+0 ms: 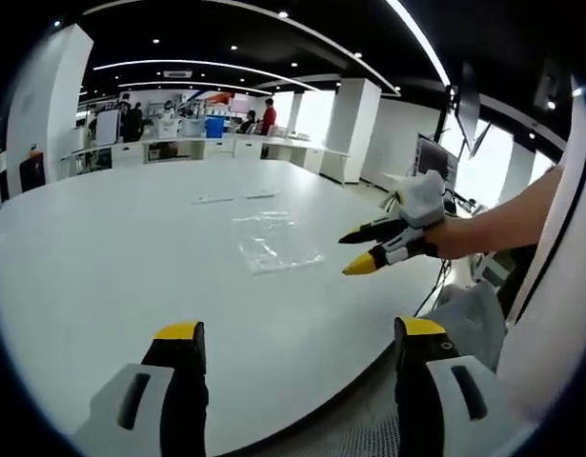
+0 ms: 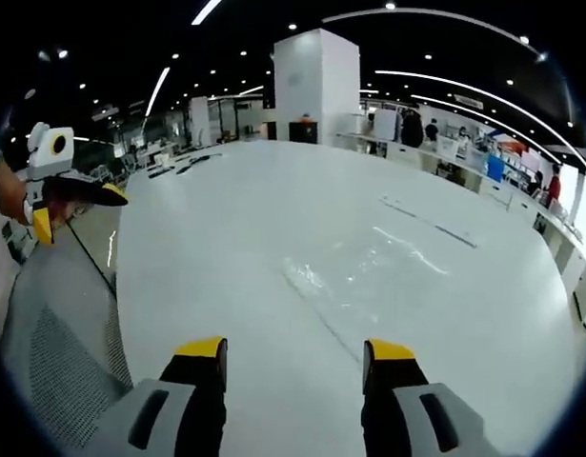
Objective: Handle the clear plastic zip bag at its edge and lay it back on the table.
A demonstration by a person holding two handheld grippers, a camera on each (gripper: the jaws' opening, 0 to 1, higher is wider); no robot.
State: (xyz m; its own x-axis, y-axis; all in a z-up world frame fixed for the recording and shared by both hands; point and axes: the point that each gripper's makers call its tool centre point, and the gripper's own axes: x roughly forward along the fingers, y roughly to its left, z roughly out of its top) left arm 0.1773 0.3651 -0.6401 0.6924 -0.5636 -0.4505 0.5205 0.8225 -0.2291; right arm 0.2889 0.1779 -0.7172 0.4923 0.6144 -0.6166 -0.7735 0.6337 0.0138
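A clear plastic zip bag lies flat on the white table, right of its middle. In the left gripper view my left gripper stands open and empty over the near table edge, well short of the bag. My right gripper comes in from the right on a person's arm, its yellow-tipped jaws apart, just right of the bag's edge. In the right gripper view my right gripper is open with the bag lying a little ahead of it. The left gripper hovers at far left, off the table.
Thin flat strips lie on the table beyond the bag. The table's curved edge runs close in front, with grey flooring below. White pillars, desks and people stand far back.
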